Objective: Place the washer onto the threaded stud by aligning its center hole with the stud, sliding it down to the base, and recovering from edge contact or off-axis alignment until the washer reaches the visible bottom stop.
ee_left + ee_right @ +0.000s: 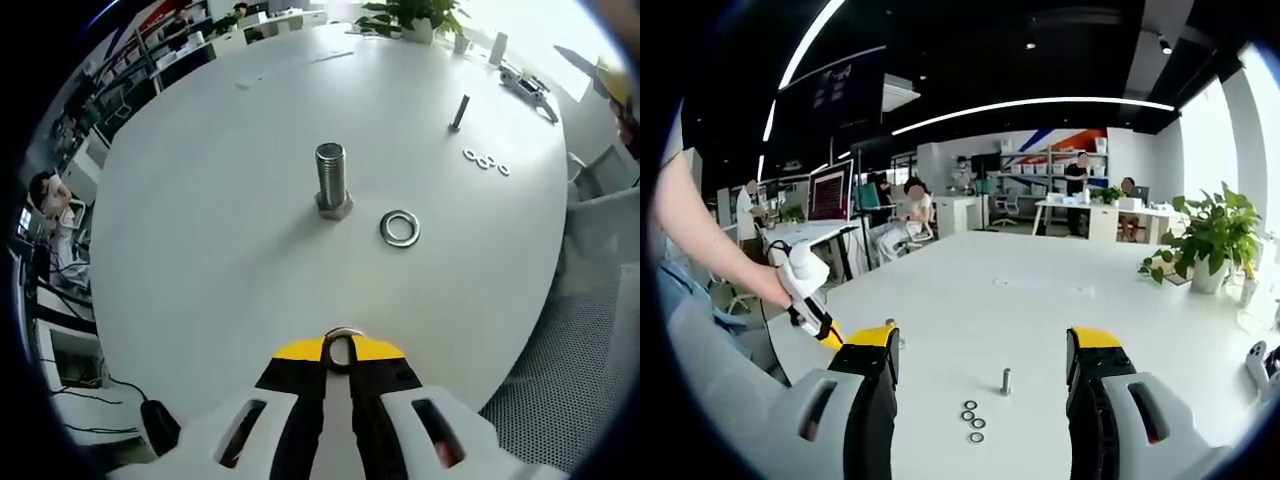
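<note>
White table bears stud; left gripper pinches half-hidden washer.

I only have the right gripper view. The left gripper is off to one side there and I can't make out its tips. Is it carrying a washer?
Observer: Yes. In the left gripper view the left gripper is shut on a washer, held on edge between its tips.
Operator: Good. Is the big stud bare, or is something already on it?
Observer: Bare. The threaded stud stands upright on its hex base with nothing around it. A second large washer lies flat on the table beside the base, not touching it.
</note>
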`<action>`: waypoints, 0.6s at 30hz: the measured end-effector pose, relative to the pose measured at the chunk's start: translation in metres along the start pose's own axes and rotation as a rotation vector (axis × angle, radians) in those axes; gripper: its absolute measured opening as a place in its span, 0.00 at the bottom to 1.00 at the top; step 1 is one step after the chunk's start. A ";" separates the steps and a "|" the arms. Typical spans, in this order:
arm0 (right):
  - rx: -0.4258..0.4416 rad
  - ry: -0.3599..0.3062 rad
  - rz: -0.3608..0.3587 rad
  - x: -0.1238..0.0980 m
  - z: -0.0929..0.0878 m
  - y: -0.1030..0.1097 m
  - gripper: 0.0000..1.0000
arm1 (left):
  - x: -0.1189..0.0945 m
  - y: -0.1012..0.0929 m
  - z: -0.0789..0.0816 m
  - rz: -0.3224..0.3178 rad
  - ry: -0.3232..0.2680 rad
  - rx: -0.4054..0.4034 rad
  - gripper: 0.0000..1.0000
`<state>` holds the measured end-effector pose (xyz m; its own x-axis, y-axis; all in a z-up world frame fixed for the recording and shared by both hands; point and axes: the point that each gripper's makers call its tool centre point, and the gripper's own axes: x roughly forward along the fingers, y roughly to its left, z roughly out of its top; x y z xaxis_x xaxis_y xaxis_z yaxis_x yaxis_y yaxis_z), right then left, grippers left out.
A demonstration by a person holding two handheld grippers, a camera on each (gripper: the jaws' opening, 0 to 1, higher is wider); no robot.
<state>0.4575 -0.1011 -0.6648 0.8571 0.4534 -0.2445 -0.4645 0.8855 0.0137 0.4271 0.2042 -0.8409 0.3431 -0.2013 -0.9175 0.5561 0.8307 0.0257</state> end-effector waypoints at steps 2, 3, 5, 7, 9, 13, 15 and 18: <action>-0.011 0.003 0.005 0.000 0.000 0.002 0.70 | -0.003 -0.001 0.001 0.000 -0.006 -0.004 0.07; -0.012 0.004 0.006 0.000 0.000 0.002 0.70 | -0.001 -0.001 0.001 0.001 -0.006 -0.005 0.07; -0.012 0.007 0.008 0.000 -0.001 0.002 0.70 | -0.003 0.000 0.000 0.003 -0.007 -0.006 0.07; -0.015 0.009 0.008 0.000 -0.002 0.002 0.70 | -0.005 0.001 0.000 0.006 -0.011 -0.014 0.08; -0.015 0.009 0.010 0.000 -0.002 0.002 0.70 | -0.007 0.001 0.000 0.009 -0.018 -0.019 0.08; -0.020 0.013 0.015 0.001 -0.003 0.003 0.70 | -0.009 0.004 0.000 0.023 -0.035 -0.018 0.08; -0.027 0.013 0.015 0.000 -0.003 0.004 0.70 | -0.009 0.004 -0.001 0.030 -0.052 -0.033 0.09; -0.021 0.008 0.012 0.000 -0.002 0.003 0.70 | -0.008 0.004 -0.003 0.045 -0.095 -0.075 0.10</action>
<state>0.4555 -0.0992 -0.6665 0.8497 0.4629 -0.2525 -0.4792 0.8777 -0.0036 0.4241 0.2105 -0.8346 0.4385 -0.2085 -0.8742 0.4814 0.8759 0.0326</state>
